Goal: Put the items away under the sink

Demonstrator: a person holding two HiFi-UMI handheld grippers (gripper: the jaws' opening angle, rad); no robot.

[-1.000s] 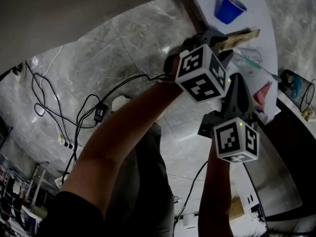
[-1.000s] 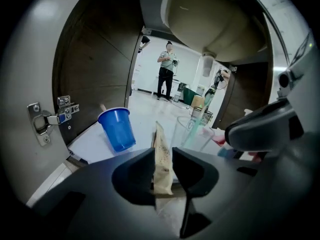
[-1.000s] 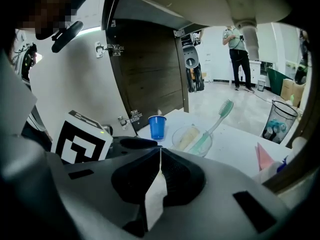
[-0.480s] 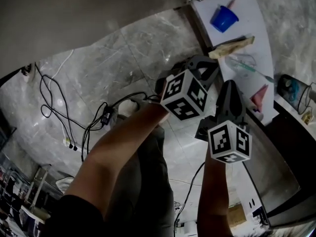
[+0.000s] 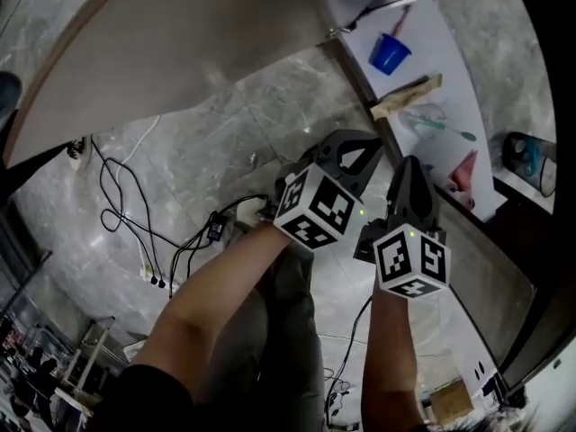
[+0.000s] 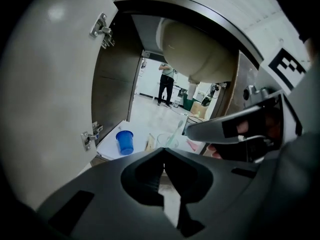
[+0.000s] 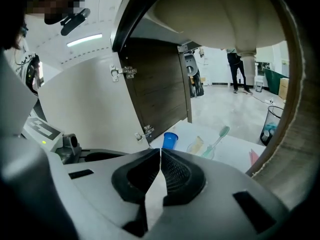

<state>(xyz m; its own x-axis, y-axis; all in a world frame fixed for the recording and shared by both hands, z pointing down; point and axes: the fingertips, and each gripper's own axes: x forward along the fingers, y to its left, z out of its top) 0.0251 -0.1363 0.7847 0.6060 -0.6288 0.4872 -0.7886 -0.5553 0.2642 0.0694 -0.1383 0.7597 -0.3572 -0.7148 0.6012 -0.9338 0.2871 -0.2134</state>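
Left hand-held gripper (image 6: 163,153) withdrawn, shut, flat tan block (image 5: 407,96) near blue cup (image 5: 389,52)

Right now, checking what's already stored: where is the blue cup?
In the head view, the blue cup stands upper right on the white cabinet floor, on the side by the open door, with a tan oblong item nearest it.

Cabinet door (image 7: 85,104) stands swung wide at left, so the opening is clear straight ahead. Basin underside (image 7: 220,14) hangs overhead and caps headroom. Shelf (image 7: 237,146) is cluttered with blue cup (image 7: 170,140), toothbrush (image 7: 216,140) and pink piece (image 5: 463,171), with bare patches between.
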